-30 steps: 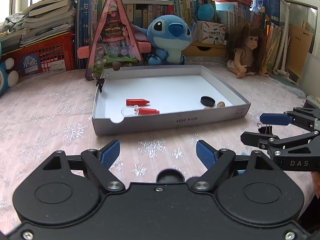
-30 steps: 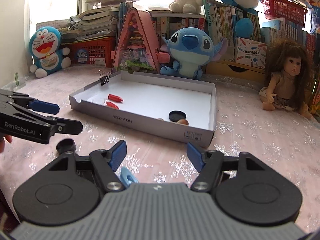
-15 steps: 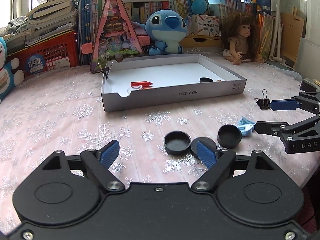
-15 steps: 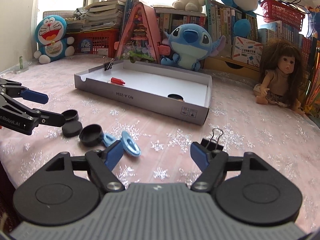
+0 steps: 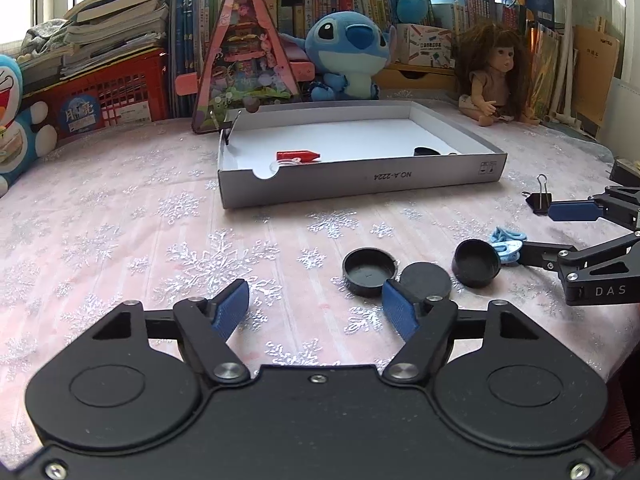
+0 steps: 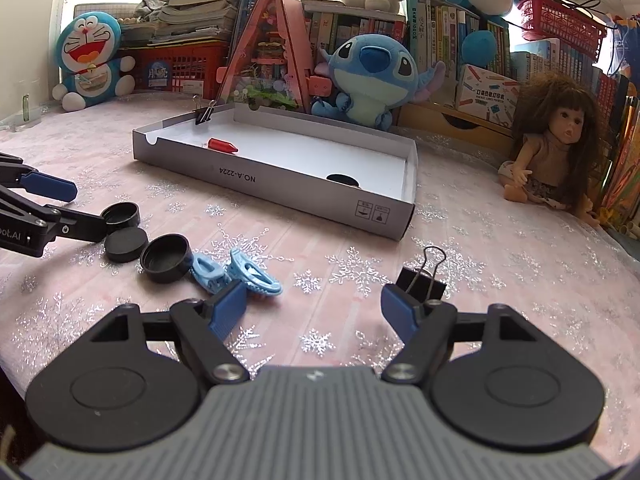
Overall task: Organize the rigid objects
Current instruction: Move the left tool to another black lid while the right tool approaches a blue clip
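Note:
A shallow grey cardboard box (image 5: pixel 360 180) (image 6: pixel 280 186) lies mid-table and holds a red cap-like piece (image 5: pixel 298 156) (image 6: pixel 222 145) and a black lid (image 5: pixel 426 151) (image 6: pixel 342 179). In front of it lie three black lids (image 5: pixel 370 266) (image 6: pixel 166 258), light blue plastic pieces (image 5: pixel 506 244) (image 6: pixel 236 272) and a black binder clip (image 5: pixel 540 200) (image 6: pixel 422 280). My left gripper (image 5: pixel 316 310) (image 6: pixel 70 204) hovers just short of the lids; its jaws are closing with nothing between them. My right gripper (image 6: pixel 314 310) (image 5: pixel 556 232) is open and empty, between the blue pieces and the clip.
A second binder clip (image 6: pixel 204 114) is clipped on the box's far left corner. Behind the box stand a pink triangular toy house (image 5: pixel 248 60), a blue plush (image 5: pixel 348 52), a doll (image 6: pixel 556 140), books and red baskets. The cloth is pink with silver snowflakes.
Both grippers have drawn back from the box and sunk lower, so the lids, blue pieces and loose clip have come into view. The left jaws have narrowed a little.

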A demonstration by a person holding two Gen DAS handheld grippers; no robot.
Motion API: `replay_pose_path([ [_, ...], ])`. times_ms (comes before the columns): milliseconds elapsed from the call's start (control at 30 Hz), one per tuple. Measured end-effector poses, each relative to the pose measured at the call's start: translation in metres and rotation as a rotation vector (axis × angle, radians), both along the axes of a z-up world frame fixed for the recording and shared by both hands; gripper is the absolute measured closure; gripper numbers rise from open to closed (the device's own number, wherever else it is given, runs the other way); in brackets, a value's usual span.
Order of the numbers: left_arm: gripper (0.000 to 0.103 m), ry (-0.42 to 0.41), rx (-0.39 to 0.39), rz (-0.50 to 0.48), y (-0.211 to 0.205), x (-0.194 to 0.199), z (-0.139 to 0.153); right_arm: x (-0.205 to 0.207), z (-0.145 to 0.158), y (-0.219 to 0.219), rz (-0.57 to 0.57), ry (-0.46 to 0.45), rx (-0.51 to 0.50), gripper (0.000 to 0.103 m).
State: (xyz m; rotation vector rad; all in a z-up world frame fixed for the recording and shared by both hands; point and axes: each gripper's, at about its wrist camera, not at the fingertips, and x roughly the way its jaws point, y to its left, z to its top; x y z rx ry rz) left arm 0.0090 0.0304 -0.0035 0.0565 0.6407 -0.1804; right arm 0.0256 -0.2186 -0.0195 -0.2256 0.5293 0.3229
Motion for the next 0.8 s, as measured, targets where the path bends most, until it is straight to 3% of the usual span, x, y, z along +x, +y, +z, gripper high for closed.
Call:
replay_pose_path([
  [433, 0.037, -0.016, 0.007, -0.032, -0.016, 0.008, -0.004, 0.004, 0.000, 0.014, 0.041, 0.015, 0.030, 0.020],
  [700, 0.047, -0.023, 0.004, -0.042, -0.024, 0.012, -0.005, 0.006, -0.001, 0.020, 0.022, 0.021, 0.051, 0.020],
  [800, 0.055, -0.022, -0.002, -0.044, -0.026, 0.014, -0.005, 0.006, 0.000, 0.019, 0.011, 0.030, 0.068, 0.023],
])
